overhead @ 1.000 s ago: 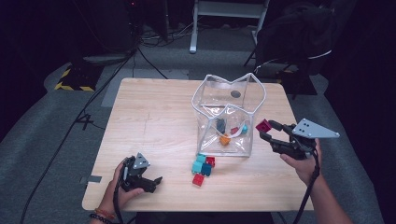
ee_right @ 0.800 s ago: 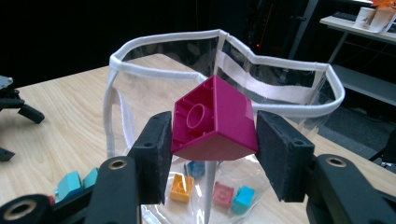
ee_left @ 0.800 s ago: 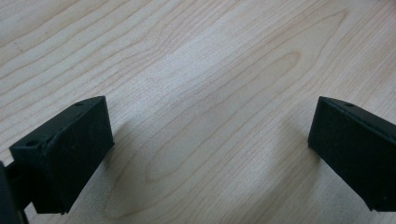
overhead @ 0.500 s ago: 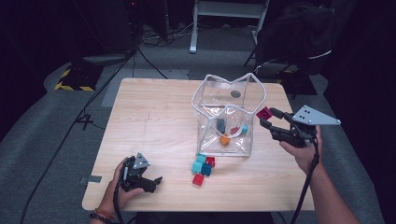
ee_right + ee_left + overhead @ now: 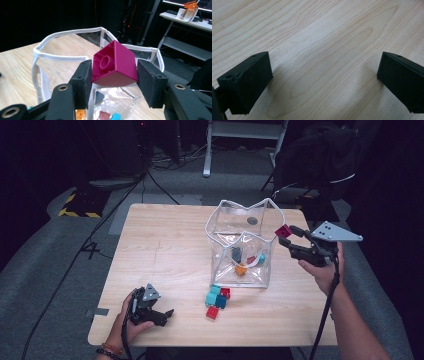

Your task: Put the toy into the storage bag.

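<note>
Magenta plastic building block [image 5: 113, 65], square and hollow on its underside, is sitting pinched between the two black jaws of the right gripper [image 5: 112, 82], its round inner socket facing the camera that rides on that gripper. In the high view the same block [image 5: 283, 231] is hanging in the air at the right-hand rim of the clear soft-plastic bag with white-taped edges [image 5: 220, 227], which is standing open on the pale wooden bench [image 5: 165, 250]. The right gripper [image 5: 287, 236] is being held just beside the bag's upper edge by a hand coming in from the lower right, a grey three-cornered plate riding on top of it and a dark cable trailing down along the forearm. Inside the bag, several small blocks are lying on the bottom, among them an orange one [image 5: 241, 269], a light blue one [image 5: 261, 257] and a dark red one. Just in front of the bag, a cluster of teal and red blocks [image 5: 217, 300] is resting on the bench. At the near left corner, the left gripper [image 5: 167, 314] is lying low over the wood in the person's other hand, well apart from the bag; its own view shows its jaws spread wide with nothing but bare bench [image 5: 324, 50] between them.
</note>
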Tool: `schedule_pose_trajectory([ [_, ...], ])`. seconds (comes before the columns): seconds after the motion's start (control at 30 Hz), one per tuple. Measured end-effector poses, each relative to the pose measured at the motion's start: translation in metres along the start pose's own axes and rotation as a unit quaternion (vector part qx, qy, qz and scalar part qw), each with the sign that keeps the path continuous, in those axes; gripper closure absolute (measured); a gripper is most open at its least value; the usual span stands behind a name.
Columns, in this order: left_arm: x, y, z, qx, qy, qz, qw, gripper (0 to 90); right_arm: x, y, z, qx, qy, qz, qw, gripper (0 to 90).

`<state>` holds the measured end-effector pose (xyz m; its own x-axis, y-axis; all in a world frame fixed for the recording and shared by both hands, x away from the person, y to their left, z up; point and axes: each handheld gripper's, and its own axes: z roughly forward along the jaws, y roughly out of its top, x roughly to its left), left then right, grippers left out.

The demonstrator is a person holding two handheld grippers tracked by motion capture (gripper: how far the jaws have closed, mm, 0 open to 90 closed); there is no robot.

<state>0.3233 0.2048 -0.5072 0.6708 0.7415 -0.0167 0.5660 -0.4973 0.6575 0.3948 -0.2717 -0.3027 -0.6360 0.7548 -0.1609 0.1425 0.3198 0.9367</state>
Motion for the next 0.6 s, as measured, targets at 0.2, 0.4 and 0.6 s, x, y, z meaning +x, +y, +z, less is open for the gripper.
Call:
schedule_pose_trajectory([
  [0.2,0.000,0.000,0.000,0.000,0.000,0.000,1.0000,0.1,-0.003,0.005,0.010,0.000,0.000,0.006,1.0000,47.8],
  [0.4,0.000,0.000,0.000,0.000,0.000,0.000,1.0000,0.1,-0.004,0.012,0.021,0.003,0.000,0.008,1.0000,47.9],
  [0.6,0.000,0.000,0.000,0.000,0.000,0.000,1.0000,0.1,-0.004,0.021,0.032,0.009,-0.005,0.005,0.9999,47.9],
])
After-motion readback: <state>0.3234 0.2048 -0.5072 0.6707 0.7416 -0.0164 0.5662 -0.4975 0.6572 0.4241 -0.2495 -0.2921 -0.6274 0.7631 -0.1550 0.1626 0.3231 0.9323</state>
